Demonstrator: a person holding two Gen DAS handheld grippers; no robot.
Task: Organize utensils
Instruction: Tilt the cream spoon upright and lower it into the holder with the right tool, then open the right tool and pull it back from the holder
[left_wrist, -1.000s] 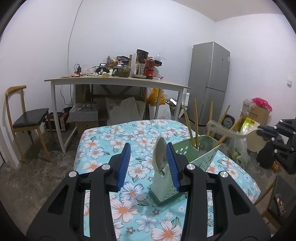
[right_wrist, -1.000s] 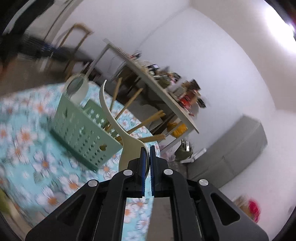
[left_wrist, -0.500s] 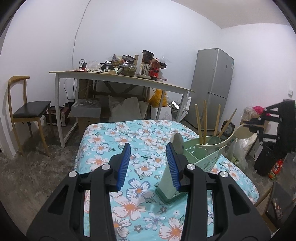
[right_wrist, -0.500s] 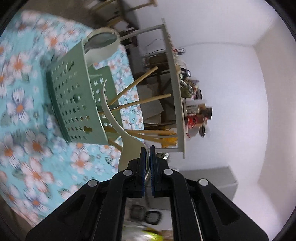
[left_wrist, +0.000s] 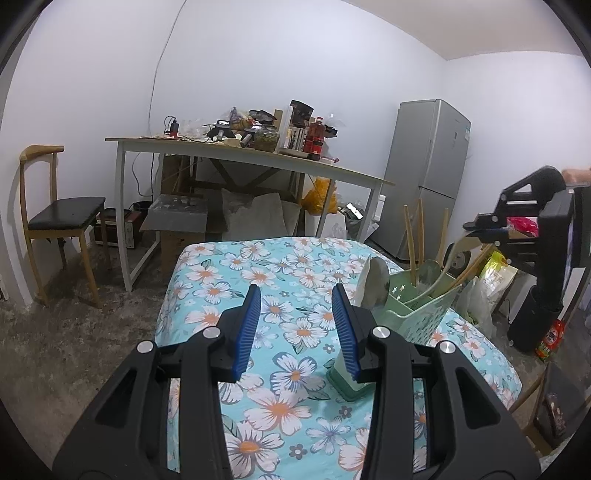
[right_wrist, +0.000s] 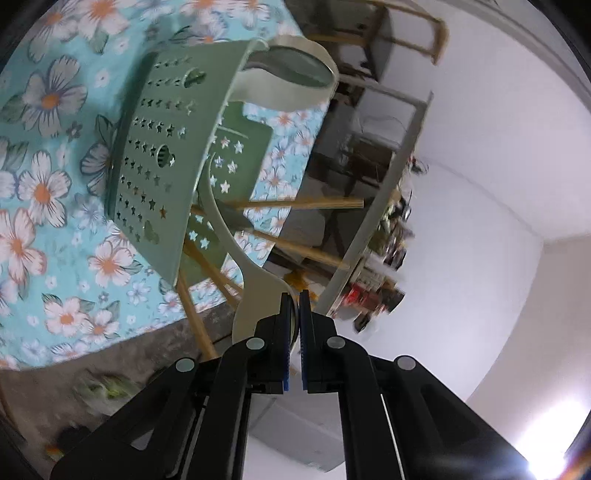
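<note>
A green perforated utensil holder (left_wrist: 424, 317) stands on the floral tablecloth (left_wrist: 229, 266), just right of my left gripper (left_wrist: 295, 295), which is open with nothing between its blue pads. A cream spoon (left_wrist: 376, 284) stands in the holder's near end compartment, and wooden chopsticks (left_wrist: 410, 240) lean out of the middle. My right gripper (right_wrist: 294, 299) is shut on the wide end of a second cream spoon (right_wrist: 258, 295). That spoon's curved handle reaches down into the holder (right_wrist: 159, 147) among the chopsticks (right_wrist: 306, 203). The right gripper (left_wrist: 480, 229) shows at the right edge of the left wrist view.
Behind the flowered table stands a long desk (left_wrist: 258, 155) piled with bottles and clutter. A wooden chair (left_wrist: 62, 214) is at the left wall and a grey fridge (left_wrist: 428, 177) at the back right. Bags and a red bottle (left_wrist: 550, 339) lie on the floor at the right.
My right gripper has rolled strongly and come closer to the holder, and the held spoon's handle now dips inside it. My left gripper has drawn back to the left, away from the holder.
</note>
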